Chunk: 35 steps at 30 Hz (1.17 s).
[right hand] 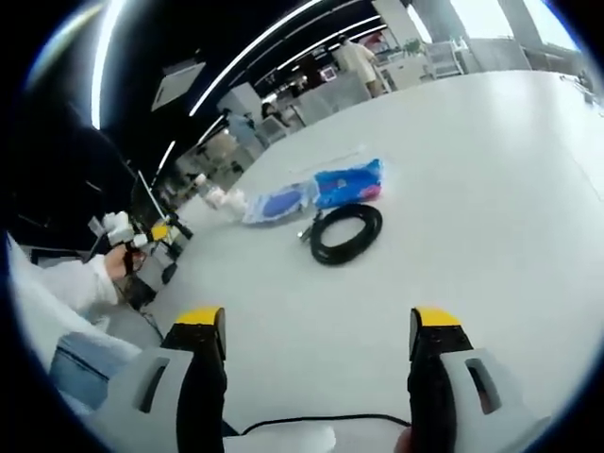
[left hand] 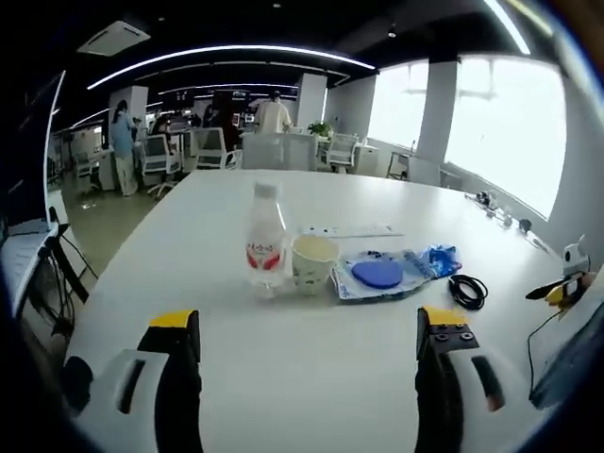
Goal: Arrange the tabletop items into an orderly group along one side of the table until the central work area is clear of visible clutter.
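On the white table (left hand: 311,387) stand a clear bottle with a red label (left hand: 265,241) and a paper cup (left hand: 313,262), side by side. To their right lie a blue disc in a clear bag (left hand: 377,275), a blue packet (left hand: 439,259) and a coiled black cable (left hand: 468,291). My left gripper (left hand: 307,349) is open, short of them, with nothing between its jaws. My right gripper (right hand: 319,349) is open over bare table, with the black cable coil (right hand: 346,233), the blue packet (right hand: 349,182) and the bagged disc (right hand: 278,203) ahead of it.
A thin white strip (left hand: 351,231) lies behind the cup. Small items (left hand: 500,212) sit near the far right table edge. A thin black wire (right hand: 311,419) runs below my right jaws. A hand in a white sleeve (right hand: 90,283) holds the other gripper (right hand: 142,234). Chairs and people are beyond the table.
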Available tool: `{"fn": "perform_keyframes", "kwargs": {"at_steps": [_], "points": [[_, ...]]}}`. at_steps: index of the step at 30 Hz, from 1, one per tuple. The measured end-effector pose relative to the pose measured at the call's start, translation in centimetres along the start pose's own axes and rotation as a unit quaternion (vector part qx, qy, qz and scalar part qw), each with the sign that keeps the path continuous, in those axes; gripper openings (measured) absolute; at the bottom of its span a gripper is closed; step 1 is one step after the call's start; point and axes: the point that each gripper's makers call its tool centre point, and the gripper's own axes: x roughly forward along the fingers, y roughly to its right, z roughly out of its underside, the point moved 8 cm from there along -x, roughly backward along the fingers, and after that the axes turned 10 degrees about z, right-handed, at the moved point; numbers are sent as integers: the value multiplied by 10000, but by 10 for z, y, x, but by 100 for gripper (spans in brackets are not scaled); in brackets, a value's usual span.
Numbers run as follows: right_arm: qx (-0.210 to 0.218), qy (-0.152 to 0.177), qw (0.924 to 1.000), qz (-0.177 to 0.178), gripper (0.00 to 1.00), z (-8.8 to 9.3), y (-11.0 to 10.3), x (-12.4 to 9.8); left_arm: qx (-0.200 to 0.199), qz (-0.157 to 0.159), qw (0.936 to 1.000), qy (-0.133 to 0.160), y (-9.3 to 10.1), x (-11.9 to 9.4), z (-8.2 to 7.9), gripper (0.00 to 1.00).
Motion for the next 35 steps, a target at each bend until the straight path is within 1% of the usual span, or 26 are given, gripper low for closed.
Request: {"fn": "perform_keyframes", "kwargs": {"at_steps": [4,8,12,19,29,35], "points": [[-62,-49,10000,23,78,1,0,-1,7,30,10000,-56,2,-12,9,98],[-79,-102,9999,1,77,-1,0,3,99,55,9998,-139,4,-20,14,98],[-180,-199,9996,-44,76,-2,-2,7,143,77,9997,-205,6,-23,16,97],[-246,-261,9993,-131,75,-4,-3,12,202,135,9993,-287,12,-23,22,96],[-272,-422,9986,-139,73,3,1,9,133,73,9996,-223,16,-25,26,96],[-307,-542,9979,-177,72,6,3,11,102,67,9998,-181,24,-32,31,95]]}}
